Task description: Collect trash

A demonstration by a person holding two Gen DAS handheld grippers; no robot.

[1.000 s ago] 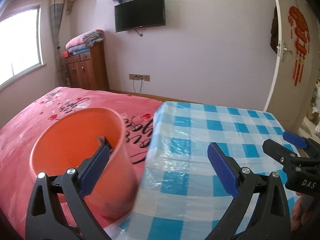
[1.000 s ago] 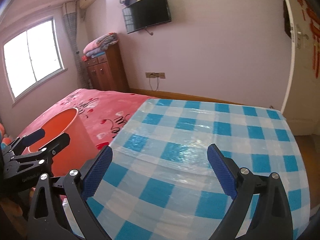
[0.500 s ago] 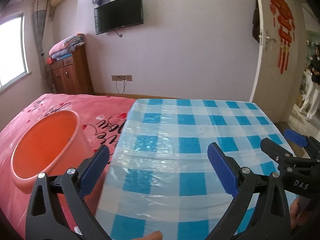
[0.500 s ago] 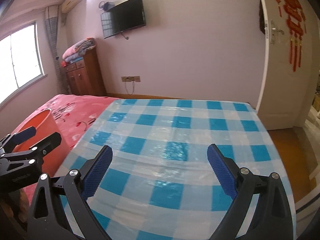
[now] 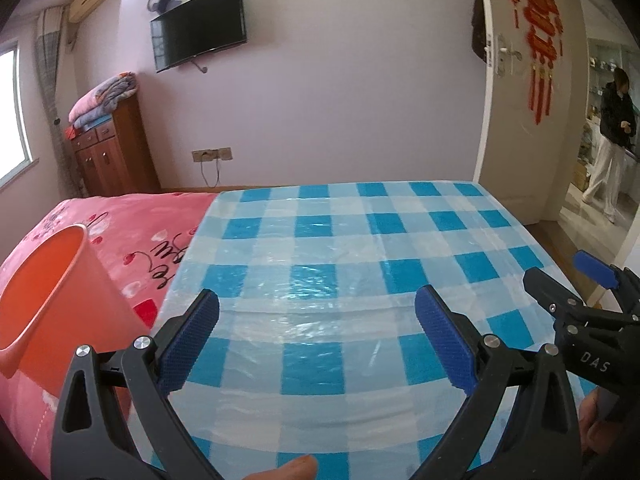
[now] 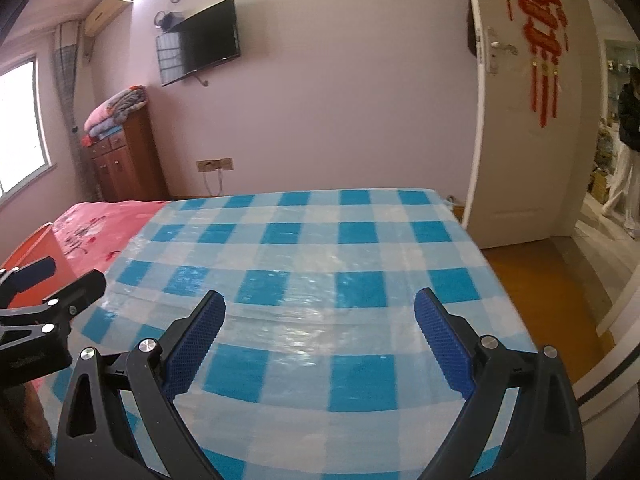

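Left gripper, right gripper: jaws wide, empty (over checked sheet); orange bucket at left.

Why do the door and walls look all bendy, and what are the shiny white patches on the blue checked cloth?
Both wrist views use a fisheye lens, so straight edges like the door bow outward. In the left wrist view the shiny patches on the checked cloth are glare off its plastic surface; the right wrist view shows the same glare. The window is washed out white.

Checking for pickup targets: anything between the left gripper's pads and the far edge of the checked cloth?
Nothing: in the left wrist view only bare blue checked cloth stretches ahead of the open left gripper.
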